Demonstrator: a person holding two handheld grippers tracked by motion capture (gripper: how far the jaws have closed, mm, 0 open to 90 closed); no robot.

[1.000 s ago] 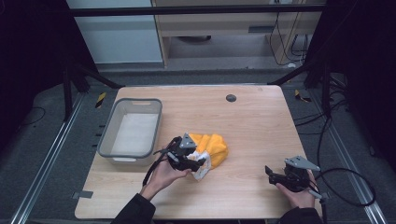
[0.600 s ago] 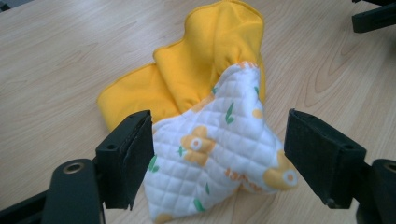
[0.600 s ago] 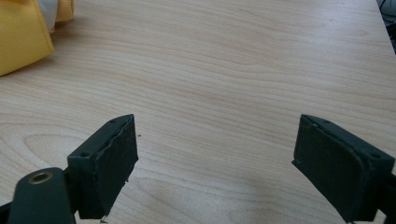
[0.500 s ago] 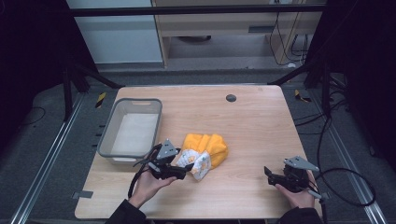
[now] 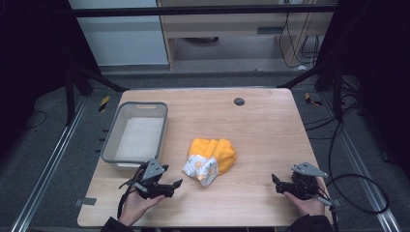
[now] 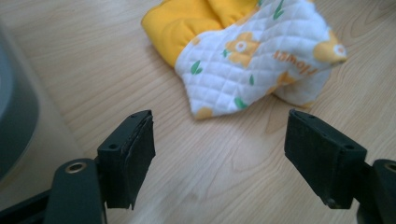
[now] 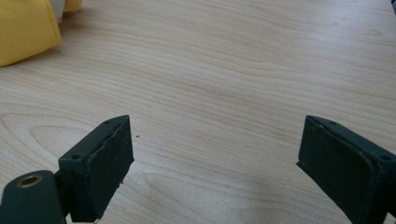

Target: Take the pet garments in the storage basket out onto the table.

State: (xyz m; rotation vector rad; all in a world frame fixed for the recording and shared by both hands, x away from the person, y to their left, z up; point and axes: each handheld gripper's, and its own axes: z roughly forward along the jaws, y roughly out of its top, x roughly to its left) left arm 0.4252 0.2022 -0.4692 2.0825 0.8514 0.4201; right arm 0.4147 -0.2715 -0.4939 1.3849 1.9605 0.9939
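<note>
My left gripper [image 5: 175, 184] sits jaws wide, empty, just short of the quilted cloth [image 5: 211, 158], probably lining up a grab; right gripper [image 5: 275, 183] wide, parked clear.

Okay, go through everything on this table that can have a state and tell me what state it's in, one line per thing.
Left gripper: open, holding nothing, beside the cloth.
Right gripper: open, holding nothing, over bare table.
Quilted cloth: bunched in a loose heap, yellow side and white flower-print side both showing, lying free on the table.
Grey bin: upright at the table's left edge, nothing inside it.
</note>
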